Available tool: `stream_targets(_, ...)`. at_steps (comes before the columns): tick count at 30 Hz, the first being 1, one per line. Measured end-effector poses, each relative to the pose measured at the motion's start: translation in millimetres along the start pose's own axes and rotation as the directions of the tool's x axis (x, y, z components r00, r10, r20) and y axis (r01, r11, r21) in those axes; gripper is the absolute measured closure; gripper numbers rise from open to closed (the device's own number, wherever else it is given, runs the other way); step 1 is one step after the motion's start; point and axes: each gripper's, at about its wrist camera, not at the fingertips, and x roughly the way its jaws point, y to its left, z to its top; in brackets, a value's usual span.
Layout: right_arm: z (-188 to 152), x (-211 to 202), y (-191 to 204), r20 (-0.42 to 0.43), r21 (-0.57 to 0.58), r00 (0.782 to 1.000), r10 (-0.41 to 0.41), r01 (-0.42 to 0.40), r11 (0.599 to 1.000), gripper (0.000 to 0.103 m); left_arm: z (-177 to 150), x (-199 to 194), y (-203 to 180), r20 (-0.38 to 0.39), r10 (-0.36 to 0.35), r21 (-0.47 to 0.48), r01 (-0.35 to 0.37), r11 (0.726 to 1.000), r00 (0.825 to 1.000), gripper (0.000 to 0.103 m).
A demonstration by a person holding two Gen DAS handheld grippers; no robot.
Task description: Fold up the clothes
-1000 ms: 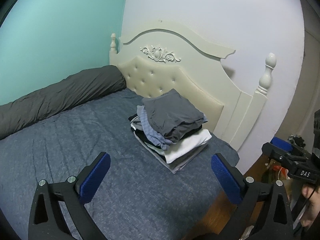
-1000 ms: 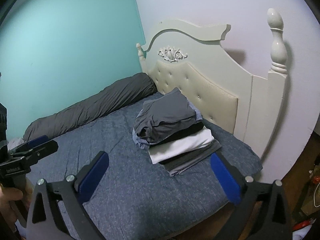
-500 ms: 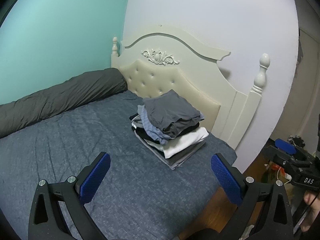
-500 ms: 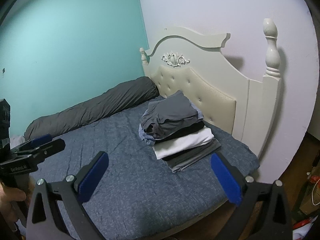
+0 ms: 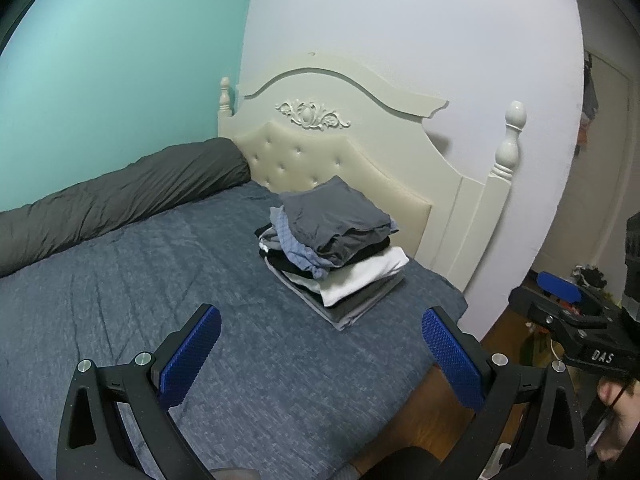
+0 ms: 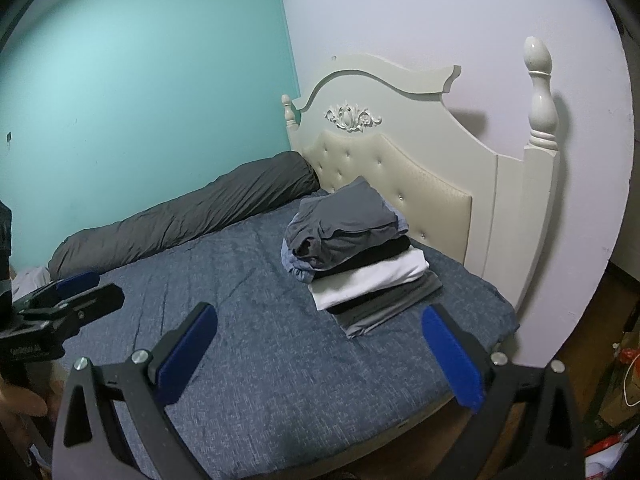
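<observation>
We hold left gripper (image 5: 320,334) above bed (image 5: 140,280), jaws wide, empty. Right gripper (image 6: 320,334) likewise wide, empty, over bed edge. We see stack (image 5: 332,246) of folded clothes on blue cover near headboard (image 5: 352,148): dark grey piece on top, then blue, black, white, grey at bottom. Stack well apart from both grippers. Grey bolster (image 5: 120,204) along teal wall (image 5: 120,60). Each gripper shows at edge of other's view.

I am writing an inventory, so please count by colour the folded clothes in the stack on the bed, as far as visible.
Stack of folded clothes, visible layers only:
Grey: 2 (top, bottom)
Light blue: 1
Black: 1
White: 1
Total: 5, possibly more hidden.
</observation>
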Motion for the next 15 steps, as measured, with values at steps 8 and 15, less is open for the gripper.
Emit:
stream_targets(8, -3.8, -0.7, -0.9, 0.003, -0.011, 1.000, -0.016, 0.016, 1.000, 0.000, -5.0, -3.7, -1.6, 0.012, -0.004, -0.004, 0.005, 1.000, 1.000, 0.000)
stream_targets(15, -8.6, 1.5, -2.1, -0.009, -0.010, 1.000, -0.024, 0.024, 1.000, 0.000, -4.6, -7.3, -1.5, 0.023, -0.004, -0.007, 0.004, 1.000, 1.000, 0.000)
